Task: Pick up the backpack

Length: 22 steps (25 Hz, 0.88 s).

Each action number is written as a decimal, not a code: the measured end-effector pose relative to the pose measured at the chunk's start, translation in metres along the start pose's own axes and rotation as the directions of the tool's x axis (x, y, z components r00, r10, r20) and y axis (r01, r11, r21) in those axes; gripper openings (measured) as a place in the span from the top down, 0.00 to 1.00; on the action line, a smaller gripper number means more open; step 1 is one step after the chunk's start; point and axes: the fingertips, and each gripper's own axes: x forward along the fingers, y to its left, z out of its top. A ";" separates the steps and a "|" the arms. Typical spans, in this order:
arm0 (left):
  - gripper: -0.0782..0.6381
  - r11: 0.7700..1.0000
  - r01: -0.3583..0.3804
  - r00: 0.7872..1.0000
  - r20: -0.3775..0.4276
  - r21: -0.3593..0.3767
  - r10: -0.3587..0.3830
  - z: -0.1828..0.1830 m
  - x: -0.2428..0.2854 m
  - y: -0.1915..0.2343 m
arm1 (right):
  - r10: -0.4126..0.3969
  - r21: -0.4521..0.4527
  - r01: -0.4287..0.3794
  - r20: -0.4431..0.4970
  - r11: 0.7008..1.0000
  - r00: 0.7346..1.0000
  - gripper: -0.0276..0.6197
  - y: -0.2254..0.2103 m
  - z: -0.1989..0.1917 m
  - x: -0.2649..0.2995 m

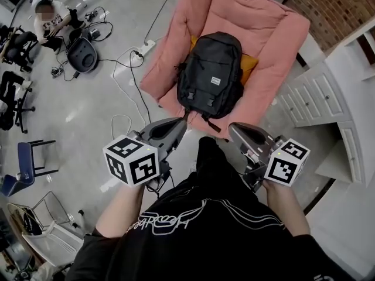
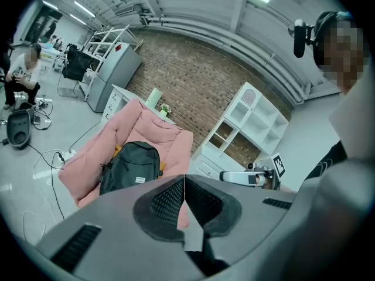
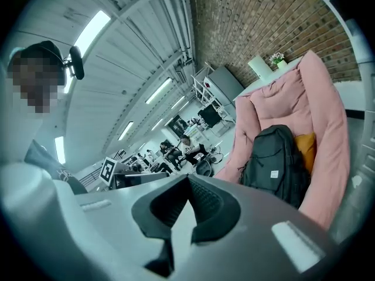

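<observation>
Backpack (image 1: 211, 69) lies on pink lounger (image 1: 263, 22), over orange pillow (image 1: 250, 68), ahead of us. Left gripper (image 1: 180, 123) and right gripper (image 1: 233, 129) both pinched closed, empty, short of it. We judge: open jaws first, aim for top handle or strap. Handle hard to make out; backpack underside hidden.

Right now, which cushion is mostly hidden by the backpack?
The small orange cushion: only its edges peek out on either side of the backpack. The big pink cushion spreads wide under both.
</observation>
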 end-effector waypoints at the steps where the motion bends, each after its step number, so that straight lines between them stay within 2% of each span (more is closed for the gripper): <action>1: 0.89 1.000 0.000 1.000 -0.003 -0.006 0.000 0.004 0.006 0.005 | -0.006 0.007 0.006 0.000 1.000 1.000 0.95 -0.008 0.004 0.003; 10: 0.88 0.998 -0.061 0.996 -0.060 -0.034 0.059 0.037 0.064 0.058 | -0.051 0.046 0.052 -0.025 0.998 0.998 0.95 -0.082 0.044 0.041; 14: 0.82 0.997 -0.076 0.991 -0.108 -0.029 0.073 0.046 0.094 0.083 | -0.066 0.063 0.069 -0.053 0.996 0.996 0.94 -0.117 0.060 0.060; 15: 0.81 0.996 -0.085 0.990 -0.116 -0.035 0.080 0.047 0.101 0.090 | -0.068 0.067 0.072 -0.061 0.995 0.996 0.87 -0.126 0.064 0.065; 16: 0.79 0.995 -0.093 0.988 -0.125 -0.043 0.087 0.048 0.108 0.098 | -0.071 0.071 0.076 -0.071 0.995 0.995 0.84 -0.134 0.066 0.070; 22: 0.68 0.983 -0.170 0.966 -0.206 -0.061 0.155 0.043 0.144 0.149 | -0.132 0.065 0.142 -0.129 0.988 0.983 0.78 -0.188 0.072 0.091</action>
